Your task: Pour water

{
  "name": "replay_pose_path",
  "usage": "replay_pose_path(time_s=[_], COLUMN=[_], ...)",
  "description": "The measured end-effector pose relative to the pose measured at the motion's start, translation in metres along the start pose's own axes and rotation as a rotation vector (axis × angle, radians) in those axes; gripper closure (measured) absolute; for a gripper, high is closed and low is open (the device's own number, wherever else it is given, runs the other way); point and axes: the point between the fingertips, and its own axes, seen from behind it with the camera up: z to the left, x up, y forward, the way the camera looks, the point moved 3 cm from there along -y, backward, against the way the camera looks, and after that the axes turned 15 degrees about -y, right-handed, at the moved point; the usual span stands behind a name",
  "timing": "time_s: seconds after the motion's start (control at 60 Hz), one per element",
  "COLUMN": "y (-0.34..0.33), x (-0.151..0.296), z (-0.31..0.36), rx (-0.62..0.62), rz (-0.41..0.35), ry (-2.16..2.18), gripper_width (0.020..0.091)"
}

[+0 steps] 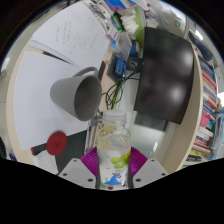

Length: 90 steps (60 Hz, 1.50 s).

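1. The view is tipped well over, and right up front a clear plastic water bottle (113, 152) sits between the gripper (113, 163) fingers
2. Both magenta pads (92, 160) hug the bottle's sides, one on each flank, with no gap that I can make out, so the gripper is clamped on the bottle
3. The bottle has a blue and white label low on its body, down near the fingers, and its upper part points away from the camera toward the grey cup
4. I cannot tell whether a cap is on; the top blends into the clutter behind it
5. The grey cup (76, 94) lies just beyond the bottle's far end, its dark open mouth turned toward the bottle, standing on the white table (45, 55)
6. A small red round lid-like thing (56, 142) lies on the table beside the cup, off to the side of the fingers
7. Past the cup, some faint handwriting shows on the white surface, too blurred to read
8. A big dark monitor (165, 72) fills the area beyond the bottle on the other side, with cables (115, 95) trailing between it and the cup
9. Shelves with coloured items (208, 120) run along behind the monitor
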Motion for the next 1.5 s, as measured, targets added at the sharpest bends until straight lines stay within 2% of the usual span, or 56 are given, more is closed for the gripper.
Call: replay_pose_path(time_s=[0.283, 0.467, 0.517, 0.75, 0.917, 1.133, 1.383, 1.5], y=[0.006, 0.001, -0.004, -0.043, -0.05, -0.028, 0.009, 0.019], x=[0.017, 0.024, 0.023, 0.015, -0.012, -0.036, -0.025, -0.016], z=[-0.007, -0.008, -0.013, -0.056, -0.053, -0.008, 0.049, 0.067], rx=[-0.011, 0.01, 0.013, -0.013, 0.013, 0.044, 0.065, 0.077], rz=[-0.013, -0.032, -0.038, -0.166, -0.169, -0.179, -0.162, -0.187], ry=[-0.276, -0.24, -0.15, 0.564, 1.056, 1.655, 1.8, 1.815], gripper_width=[0.0737, 0.0737, 0.0738, 0.0737, 0.0718, 0.0715, 0.0717, 0.0717])
